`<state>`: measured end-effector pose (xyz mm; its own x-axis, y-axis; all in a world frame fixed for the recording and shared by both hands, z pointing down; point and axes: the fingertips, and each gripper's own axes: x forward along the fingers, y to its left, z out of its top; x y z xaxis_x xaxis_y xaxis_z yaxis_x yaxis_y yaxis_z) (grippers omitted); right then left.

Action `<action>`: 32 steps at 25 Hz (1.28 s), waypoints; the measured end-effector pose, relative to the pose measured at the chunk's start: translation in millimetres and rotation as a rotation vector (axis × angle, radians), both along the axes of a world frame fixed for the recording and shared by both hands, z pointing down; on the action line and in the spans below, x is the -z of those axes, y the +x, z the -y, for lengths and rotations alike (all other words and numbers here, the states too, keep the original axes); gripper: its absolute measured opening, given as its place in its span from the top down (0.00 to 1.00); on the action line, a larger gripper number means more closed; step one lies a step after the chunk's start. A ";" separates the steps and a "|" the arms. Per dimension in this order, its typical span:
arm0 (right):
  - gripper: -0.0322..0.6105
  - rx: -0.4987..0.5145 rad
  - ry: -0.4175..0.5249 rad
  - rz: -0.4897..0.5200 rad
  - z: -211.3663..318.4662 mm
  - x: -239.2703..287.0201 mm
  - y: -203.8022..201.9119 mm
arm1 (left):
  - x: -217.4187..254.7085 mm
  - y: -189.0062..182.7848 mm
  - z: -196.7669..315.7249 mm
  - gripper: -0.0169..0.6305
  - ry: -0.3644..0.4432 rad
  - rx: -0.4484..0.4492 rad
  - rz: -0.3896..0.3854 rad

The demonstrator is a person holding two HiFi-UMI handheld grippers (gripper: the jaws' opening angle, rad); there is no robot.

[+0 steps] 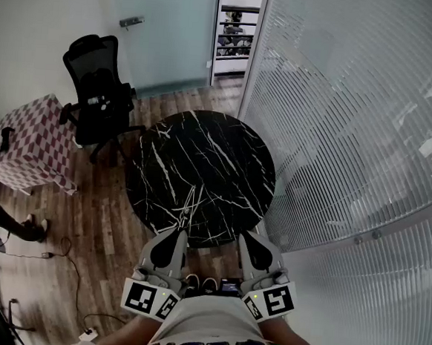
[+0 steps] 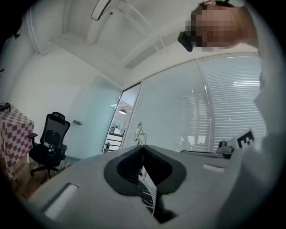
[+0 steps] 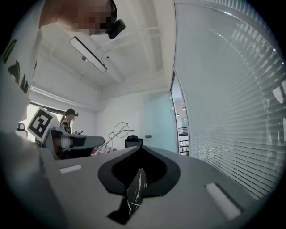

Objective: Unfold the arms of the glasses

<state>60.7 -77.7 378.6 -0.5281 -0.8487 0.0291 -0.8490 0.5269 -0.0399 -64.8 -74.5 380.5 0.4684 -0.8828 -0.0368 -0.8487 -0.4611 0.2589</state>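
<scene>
As we look down from the head view, our left gripper [image 1: 180, 231] reaches over the near edge of a round black marble table [image 1: 217, 153]. Its jaws are pinched on the glasses [image 1: 189, 203], whose thin wire frame juts out over the tabletop. Our right gripper [image 1: 247, 236] sits just to its right, jaws pressed together on nothing. Left of the table stand a black office chair [image 1: 95, 95] and, farther left, a checked cloth [image 1: 32, 142] draped over a boxy shape. A slatted glass wall [image 1: 355, 104] curves close along the right, and a cable [image 1: 72, 268] trails on the wooden floor [image 1: 101, 218]. The glasses are too fine here for us to tell how their arms lie.

From the left gripper view, we see the left gripper [image 2: 143, 147] with its jaws meeting and the glasses [image 2: 140, 133] rising beyond the tips as faint wire. The gripper's body hides the pinch itself.

From the right gripper view, the right gripper [image 3: 142, 148] is closed and empty, and a sliver of marble shows beneath the jaws. To the left, the left gripper [image 3: 103, 141] carries the glasses [image 3: 115, 130] at its tip, and it partly hides a person [image 3: 69, 117] in a cap behind it.
</scene>
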 end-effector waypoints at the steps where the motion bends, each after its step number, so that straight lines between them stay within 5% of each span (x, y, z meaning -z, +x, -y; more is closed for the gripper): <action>1: 0.95 -0.001 -0.001 -0.002 -0.8 -1.3 -0.5 | -1.1 -0.6 -0.9 0.97 0.000 0.000 -0.001; 9: 0.95 0.006 0.009 0.001 -3.6 -0.7 -7.0 | -1.5 -3.5 -4.4 0.97 0.000 -0.002 -0.006; 32: 0.85 0.244 0.043 -0.078 -25.6 -10.5 -86.1 | 17.0 17.7 -15.9 0.97 0.009 -0.057 -0.054</action>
